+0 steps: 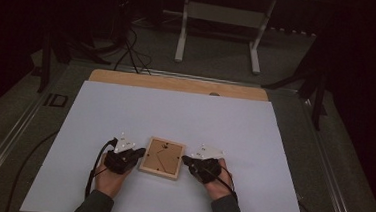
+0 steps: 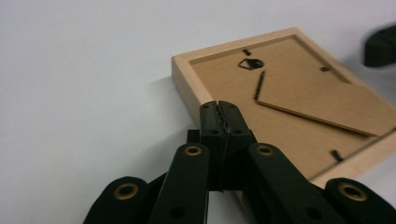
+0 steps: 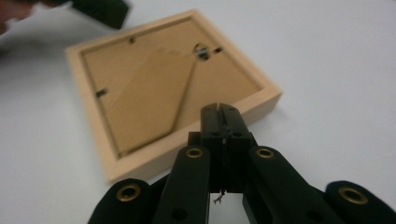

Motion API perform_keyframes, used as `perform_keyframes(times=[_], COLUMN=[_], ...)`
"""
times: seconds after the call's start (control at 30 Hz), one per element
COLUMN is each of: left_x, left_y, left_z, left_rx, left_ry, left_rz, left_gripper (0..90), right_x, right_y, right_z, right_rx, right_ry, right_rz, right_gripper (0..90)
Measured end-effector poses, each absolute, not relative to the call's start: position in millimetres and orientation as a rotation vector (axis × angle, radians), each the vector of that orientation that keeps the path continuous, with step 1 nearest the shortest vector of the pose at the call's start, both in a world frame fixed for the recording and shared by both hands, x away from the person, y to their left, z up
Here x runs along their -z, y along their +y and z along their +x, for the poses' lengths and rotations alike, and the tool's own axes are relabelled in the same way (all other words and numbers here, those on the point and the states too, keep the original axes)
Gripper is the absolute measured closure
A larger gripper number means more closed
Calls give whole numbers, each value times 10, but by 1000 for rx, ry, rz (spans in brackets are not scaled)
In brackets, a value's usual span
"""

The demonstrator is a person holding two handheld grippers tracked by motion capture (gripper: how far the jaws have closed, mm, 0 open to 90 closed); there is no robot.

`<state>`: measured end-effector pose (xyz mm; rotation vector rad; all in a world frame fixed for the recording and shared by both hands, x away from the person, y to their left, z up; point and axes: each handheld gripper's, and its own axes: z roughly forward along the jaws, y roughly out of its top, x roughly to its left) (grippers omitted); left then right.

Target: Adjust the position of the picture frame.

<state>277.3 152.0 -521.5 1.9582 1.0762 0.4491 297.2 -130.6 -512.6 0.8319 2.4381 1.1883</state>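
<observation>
Frame: wooden picture frame (image 1: pixel 162 158) lay back-up on the counter (image 1: pixel 185 116), stand flap showing.
Grippers: left gripper (image 1: pixel 140 154) at 9 o'clock, right gripper (image 1: pixel 186 160) at 3, fingers clenched, empty.

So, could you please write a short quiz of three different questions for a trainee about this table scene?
1. True or false: the wooden picture frame lies with its back side facing up.
2. Multiple choice: how do the jaws of the left tongs stand? A) wide open B) pressed together C) closed around the frame's edge
3. Short answer: where is the frame in relation to the left tongs and the right tongs?

Key
1. True: the backing board, its stand flap and the small clips are visible.
2. B.
3. Between them, on the white table surface, one tongs at each side.
</observation>
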Motion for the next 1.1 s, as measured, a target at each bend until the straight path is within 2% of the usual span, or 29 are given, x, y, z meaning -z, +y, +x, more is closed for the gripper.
perform_keyframes(times=[0.63, 1.1], left_x=[5202, 5276], left_y=[1483, 1377], left_z=[2460, 2351], left_rx=[-396, -361], left_ry=[1002, 944], left_rz=[2012, 2105], left_gripper=[894, 895], right_x=[5144, 5173], right_y=[-1156, -1086], right_z=[3536, 3659], right_rx=[-1121, -1082], right_ry=[2389, 2410], right_rz=[965, 972], right_gripper=[893, 896])
